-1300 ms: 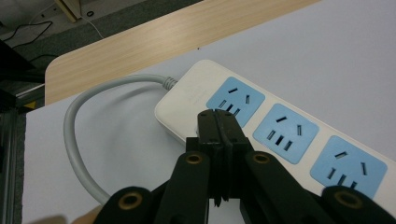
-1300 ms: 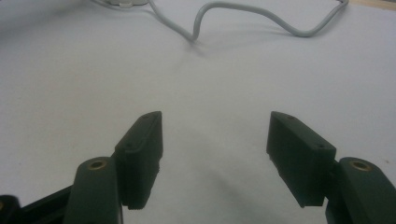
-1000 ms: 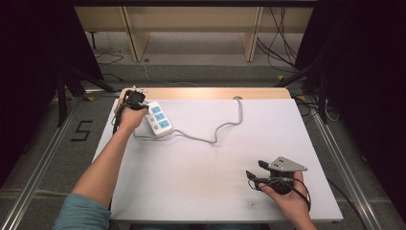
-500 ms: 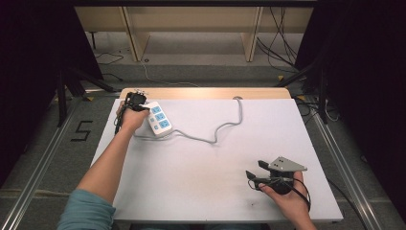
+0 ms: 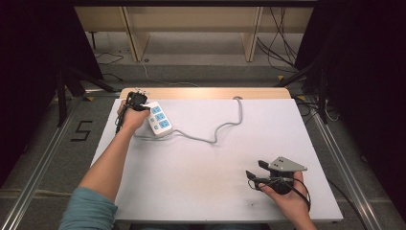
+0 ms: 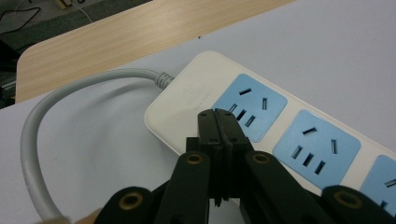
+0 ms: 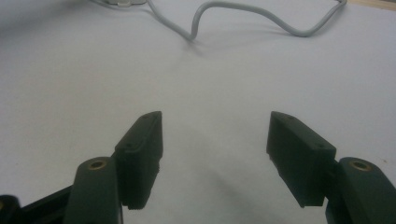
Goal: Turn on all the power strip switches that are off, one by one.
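Your left gripper (image 6: 223, 122): jaws pressed together, empty, tips over the power strip (image 6: 280, 135).
Your right gripper (image 7: 215, 156): jaws wide apart, holding nothing, near right.
Cut off: the strip's far sockets, left gripper view.

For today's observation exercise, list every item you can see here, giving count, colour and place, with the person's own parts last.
Power strip: one, white with three blue socket panels, far-left of table.
Cord: one, grey, winding from the strip to the far edge.
Table: one, white top, wooden strip at the far edge.
Floor marking "5": one, black, left of the table.
Left gripper: one, black, fingers shut over the strip's end.
Right gripper: one, black, fingers open, near-right above bare table.
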`<state>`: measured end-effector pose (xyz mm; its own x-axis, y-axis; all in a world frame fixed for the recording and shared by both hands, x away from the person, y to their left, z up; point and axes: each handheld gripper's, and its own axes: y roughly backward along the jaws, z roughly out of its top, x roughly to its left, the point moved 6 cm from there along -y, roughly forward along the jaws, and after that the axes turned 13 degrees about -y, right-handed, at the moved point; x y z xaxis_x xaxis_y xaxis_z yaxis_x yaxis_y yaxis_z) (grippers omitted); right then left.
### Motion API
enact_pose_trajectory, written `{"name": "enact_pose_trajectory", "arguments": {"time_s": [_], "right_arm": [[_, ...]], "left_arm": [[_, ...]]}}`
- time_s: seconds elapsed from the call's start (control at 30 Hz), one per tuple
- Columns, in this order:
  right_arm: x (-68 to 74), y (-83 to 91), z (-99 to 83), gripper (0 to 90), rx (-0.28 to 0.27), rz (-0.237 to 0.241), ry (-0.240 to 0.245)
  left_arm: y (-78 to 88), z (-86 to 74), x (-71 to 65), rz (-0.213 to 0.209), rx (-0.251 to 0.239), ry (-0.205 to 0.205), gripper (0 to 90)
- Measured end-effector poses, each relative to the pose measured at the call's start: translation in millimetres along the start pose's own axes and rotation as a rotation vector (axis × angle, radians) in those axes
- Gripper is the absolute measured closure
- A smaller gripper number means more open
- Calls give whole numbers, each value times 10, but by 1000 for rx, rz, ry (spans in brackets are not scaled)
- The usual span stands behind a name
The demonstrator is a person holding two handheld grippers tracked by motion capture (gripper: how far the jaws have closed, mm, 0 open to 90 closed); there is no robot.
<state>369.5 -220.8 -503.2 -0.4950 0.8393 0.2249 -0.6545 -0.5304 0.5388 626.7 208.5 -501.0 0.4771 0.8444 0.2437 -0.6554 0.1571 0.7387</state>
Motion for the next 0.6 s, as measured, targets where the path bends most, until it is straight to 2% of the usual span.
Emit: {"name": "enact_pose_trajectory", "arguments": {"time_s": [0.3, 0.47, 0.53, 0.6], "right_arm": [[2, -5, -6, 371, 5, 2, 2], [12, -10, -5, 371, 6, 4, 6], [12, -6, -4, 371, 5, 4, 5], [6, -4, -5, 370, 5, 2, 1]], "left_arm": [[-11, -6, 7, -9, 3, 5, 897], [-19, -3, 11, -11, 8, 29, 897], [-21, 1, 8, -9, 17, 16, 898], [-23, 6, 15, -16, 24, 34, 898]]}}
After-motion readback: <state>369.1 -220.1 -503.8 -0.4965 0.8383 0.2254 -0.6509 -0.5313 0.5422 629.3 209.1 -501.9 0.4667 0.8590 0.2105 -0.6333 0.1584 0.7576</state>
